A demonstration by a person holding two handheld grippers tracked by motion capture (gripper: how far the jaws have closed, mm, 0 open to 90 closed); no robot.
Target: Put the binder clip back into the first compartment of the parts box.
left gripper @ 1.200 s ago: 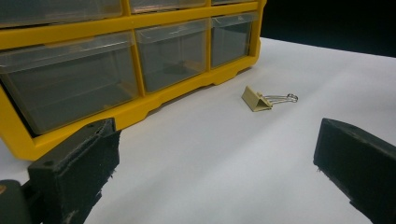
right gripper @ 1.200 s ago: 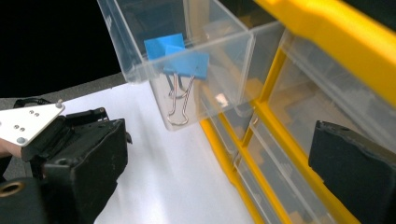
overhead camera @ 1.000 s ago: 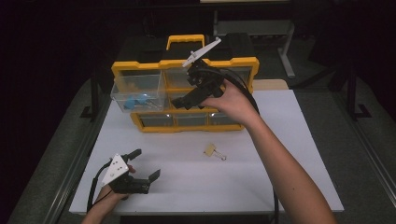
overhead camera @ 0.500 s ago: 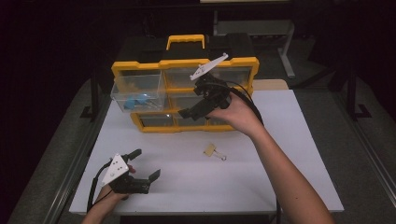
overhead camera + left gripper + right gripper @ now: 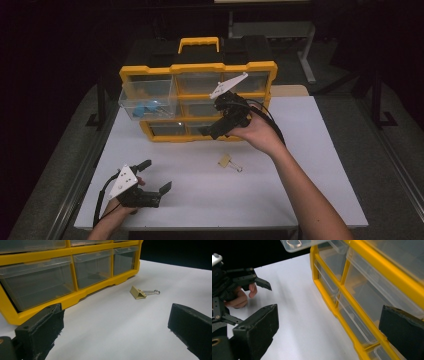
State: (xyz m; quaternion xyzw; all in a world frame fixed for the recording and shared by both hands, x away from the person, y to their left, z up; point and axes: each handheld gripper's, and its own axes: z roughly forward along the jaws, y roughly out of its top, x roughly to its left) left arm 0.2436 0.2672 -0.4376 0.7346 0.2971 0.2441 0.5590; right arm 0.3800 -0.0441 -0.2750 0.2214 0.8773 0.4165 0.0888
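Note:
A yellow organizer (image 5: 197, 67) with clear drawers stands at the back of the white table (image 5: 300, 170). Its upper left drawer (image 5: 147, 100) is pulled out and holds blue pieces. A tan binder clip (image 5: 227, 161) lies on the table in front of the organizer. My right gripper (image 5: 212, 129) hovers open just in front of the lower drawers, with nothing between its jaws. In the right gripper view, the right gripper (image 5: 329, 332) faces the yellow frame (image 5: 352, 305). My left gripper (image 5: 156, 175) rests open near the front left corner. From the left gripper view, the left gripper (image 5: 115, 327) looks toward the binder clip (image 5: 140, 292).
Beyond the table edges the surroundings are dark. A metal rail (image 5: 85, 175) runs along the table's left side. White tabletop lies bare to the right of the clip. The pulled-out drawer (image 5: 297, 243) overhangs the top of the right gripper view.
My right gripper has drawn back from the upper drawers, moving lower and a little right, toward the person. The left gripper and the binder clip have not moved.

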